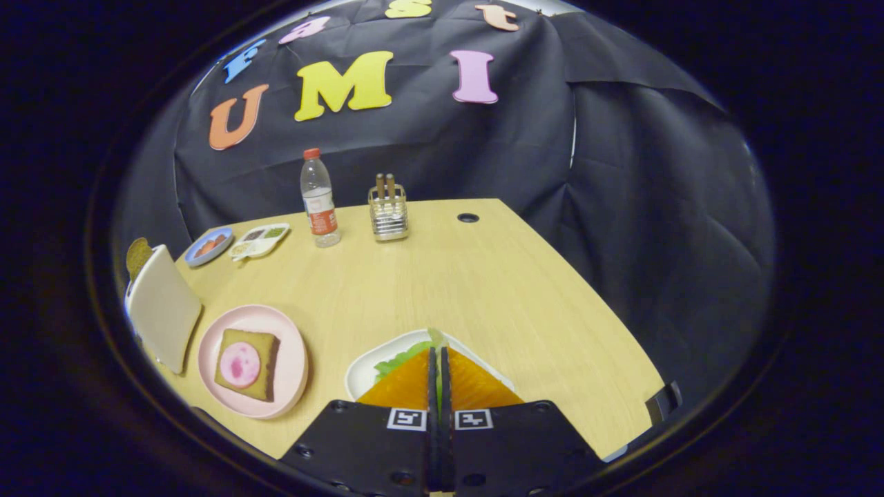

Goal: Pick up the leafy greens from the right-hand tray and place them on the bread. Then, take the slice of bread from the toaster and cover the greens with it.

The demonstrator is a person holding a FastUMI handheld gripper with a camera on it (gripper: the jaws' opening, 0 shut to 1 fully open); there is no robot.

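Fingers of the gripper pinch leafy greens over the tray, bottom centre; step one; next, carry them lower left onto the bread.

the camera rides on the gripper, looking forward and down. it hangs close over the pale wooden table, facing the black cloth wall.

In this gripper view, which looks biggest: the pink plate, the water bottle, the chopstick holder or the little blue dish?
1. Pink plate, largest, though it is also nearest.
2. Water bottle.
3. Chopstick holder and blue dish look much alike; I will not rank them.

The gripper is shut on the greens.
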